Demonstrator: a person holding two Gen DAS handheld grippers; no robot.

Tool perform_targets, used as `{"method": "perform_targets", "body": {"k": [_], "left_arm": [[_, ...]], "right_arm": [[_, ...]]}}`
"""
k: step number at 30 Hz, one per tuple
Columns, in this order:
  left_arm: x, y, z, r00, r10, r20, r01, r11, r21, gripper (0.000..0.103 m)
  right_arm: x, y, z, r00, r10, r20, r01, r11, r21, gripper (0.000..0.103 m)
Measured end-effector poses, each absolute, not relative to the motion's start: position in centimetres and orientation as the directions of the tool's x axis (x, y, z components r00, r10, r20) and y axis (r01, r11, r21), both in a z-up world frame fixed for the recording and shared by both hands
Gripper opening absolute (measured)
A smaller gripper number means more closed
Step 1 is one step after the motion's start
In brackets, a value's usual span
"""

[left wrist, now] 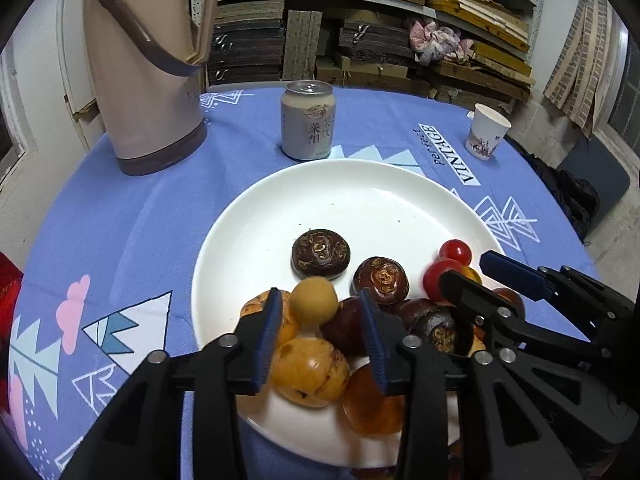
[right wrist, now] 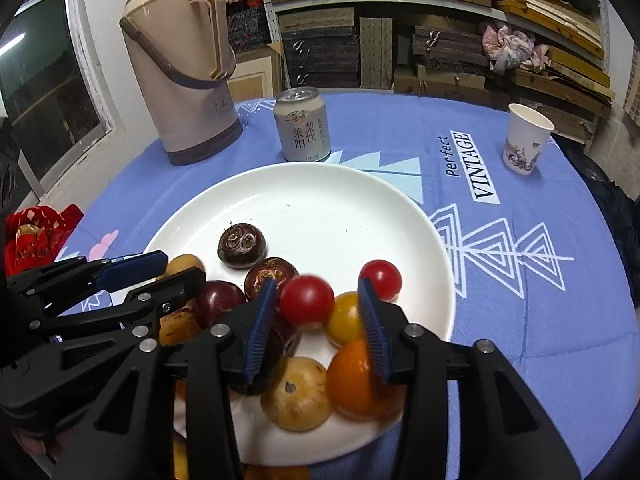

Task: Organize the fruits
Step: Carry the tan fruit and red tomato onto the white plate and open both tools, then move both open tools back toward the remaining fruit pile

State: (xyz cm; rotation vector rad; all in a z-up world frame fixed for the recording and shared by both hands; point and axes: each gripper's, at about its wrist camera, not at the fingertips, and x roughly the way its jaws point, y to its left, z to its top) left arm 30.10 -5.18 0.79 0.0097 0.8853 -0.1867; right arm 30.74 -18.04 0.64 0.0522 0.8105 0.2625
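A heap of small round fruits lies on the near half of the round white ceramic plate, right under both tools. Between the spread blue-padded fingers of the left gripper sits a pale tan round fruit, blurred, nearer the left pad than the right; whether either pad touches it I cannot tell. Below it lie glossy yellow-orange fruits.

The right gripper also stands spread, with a blurred red cherry tomato in its gap beside the left pad. A second red tomato sits just outside the right pad, near the plate's rim. A yellow tomato and an orange fruit lie lower in the gap.

Ahead of both grippers, two dark brown flat-topped water chestnuts rest apart from the pile — beyond them the far half of the plate is bare.

Past the far rim, on the blue patterned tablecloth, stands a grey drink can; a beige plastic thermos jug is ahead-left and a white paper cup ahead-right, well apart.
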Motion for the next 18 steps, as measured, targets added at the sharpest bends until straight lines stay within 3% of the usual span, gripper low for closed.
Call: {"method": "perform_targets", "body": {"k": [3, 7, 14, 18], "left_arm": [[29.3, -5.0, 1.3, 0.629, -0.163, -0.76, 0.167, 0.983, -0.073, 0.042], [27.9, -5.2, 2.0, 0.648, -0.148, -0.748, 0.164, 0.985, -0.053, 0.051], [25.2, -5.6, 2.7, 0.663, -0.143, -0.735, 0.179, 0.983, -0.029, 0.056], [23.5, -5.8, 2.8, 0.67, -0.14, -0.729, 0.191, 0.981, -0.012, 0.064]], "right_arm": [[29.6, -18.3, 1.3, 0.678, 0.252, -0.691, -0.211, 0.967, 0.145, 0.055], [28.1, -19.0, 2.1, 0.694, 0.255, -0.673, -0.196, 0.967, 0.164, 0.06], [25.0, -19.5, 3.1, 0.708, 0.259, -0.657, -0.198, 0.966, 0.167, 0.062], [22.6, -19.9, 3.2, 0.712, 0.267, -0.649, -0.201, 0.964, 0.175, 0.066]]}}
